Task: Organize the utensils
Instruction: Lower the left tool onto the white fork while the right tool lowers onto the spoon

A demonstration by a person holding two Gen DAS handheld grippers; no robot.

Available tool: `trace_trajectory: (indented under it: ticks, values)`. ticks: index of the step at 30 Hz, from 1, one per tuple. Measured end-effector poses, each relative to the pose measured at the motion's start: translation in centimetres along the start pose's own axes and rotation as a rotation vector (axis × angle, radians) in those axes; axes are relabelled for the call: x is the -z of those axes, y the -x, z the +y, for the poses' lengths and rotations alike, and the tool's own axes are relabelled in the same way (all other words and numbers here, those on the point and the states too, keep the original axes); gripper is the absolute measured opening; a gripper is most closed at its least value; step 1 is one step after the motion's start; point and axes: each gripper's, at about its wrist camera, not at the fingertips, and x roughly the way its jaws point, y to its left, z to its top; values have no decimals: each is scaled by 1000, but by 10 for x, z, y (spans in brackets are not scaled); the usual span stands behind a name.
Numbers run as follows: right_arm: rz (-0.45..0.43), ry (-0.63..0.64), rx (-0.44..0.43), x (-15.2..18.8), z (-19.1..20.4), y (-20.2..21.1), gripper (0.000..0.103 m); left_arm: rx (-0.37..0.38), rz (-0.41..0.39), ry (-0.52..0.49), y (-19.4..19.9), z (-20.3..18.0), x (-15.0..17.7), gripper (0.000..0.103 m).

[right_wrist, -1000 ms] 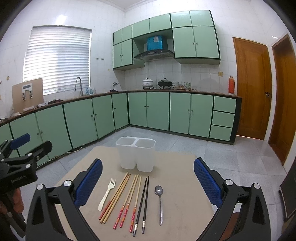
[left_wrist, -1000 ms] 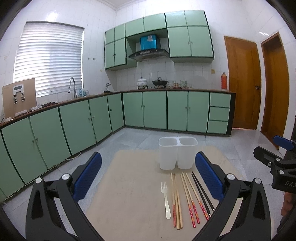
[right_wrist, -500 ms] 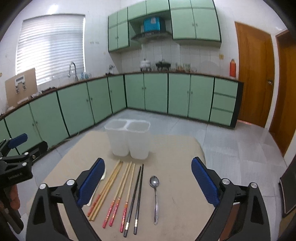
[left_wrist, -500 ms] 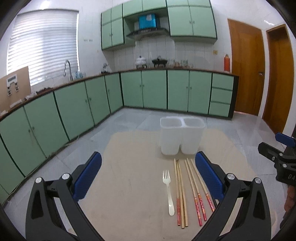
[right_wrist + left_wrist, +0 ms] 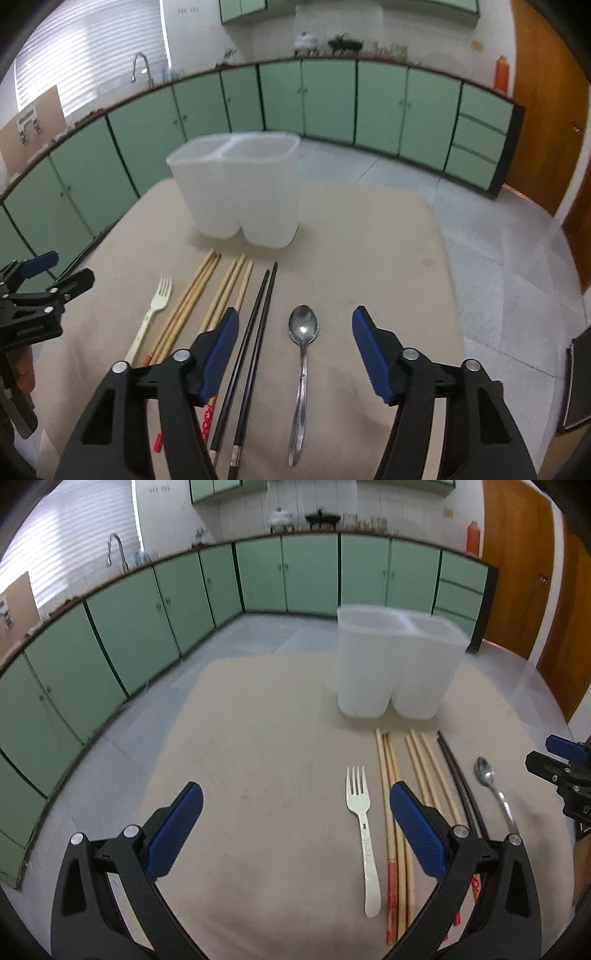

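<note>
Utensil row and two-cell holder on a beige table, seen from both wrist cameras.

The right gripper [image 5: 291, 336], its jaws just narrowed yet apart, straddles the metal spoon [image 5: 303, 354] without touching it; the left gripper [image 5: 295, 819] is spread wide over bare table [image 5: 258, 738] beside the white fork [image 5: 360, 812]. Black chopsticks [image 5: 255, 332] and wooden chopsticks [image 5: 192, 299] lie between fork and spoon. Beyond stands the translucent holder [image 5: 240, 188], upright.
</note>
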Motion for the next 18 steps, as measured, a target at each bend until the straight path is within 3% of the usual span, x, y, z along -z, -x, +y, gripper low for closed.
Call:
trace_trajectory:
  ticks: [10,18]
  values:
    - [155,18,-48,-1,-7,-57,52,28,119,-22,-58,-20,-6,98]
    - [211,6,-59,1,-12,-79,47,42,177,-36,-83,-26,-7,94]
